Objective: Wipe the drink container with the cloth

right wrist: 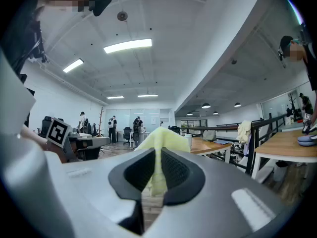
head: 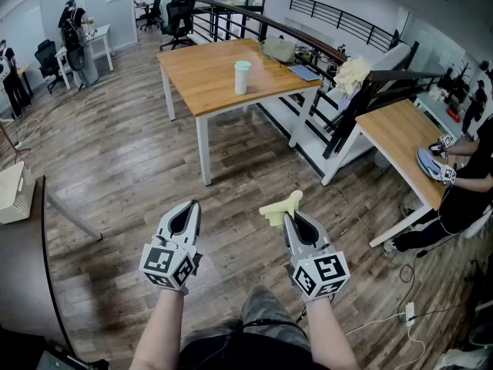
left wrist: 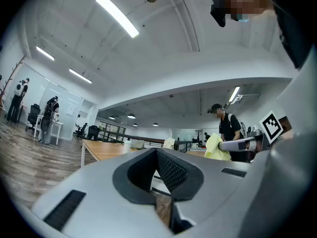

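Note:
A white drink container [head: 242, 77] with a pale green lid stands upright on the wooden table [head: 200, 72] far ahead, well beyond both grippers. My right gripper [head: 287, 216] is shut on a pale yellow cloth [head: 280, 209], which sticks out past its tips; in the right gripper view the cloth [right wrist: 157, 155] is pinched between the dark pads. My left gripper [head: 186, 214] is shut with nothing in it, held level beside the right one over the floor. In the left gripper view the container [left wrist: 128, 145] shows small on the distant table.
A grey bag [head: 279, 49] and a blue pad [head: 305, 72] lie on the table's far side. A black railing [head: 339, 52] with a cloth hung on it runs behind. A second wooden table [head: 400, 133] stands at right, where a seated person [head: 471, 179] works. Wooden floor lies between me and the table.

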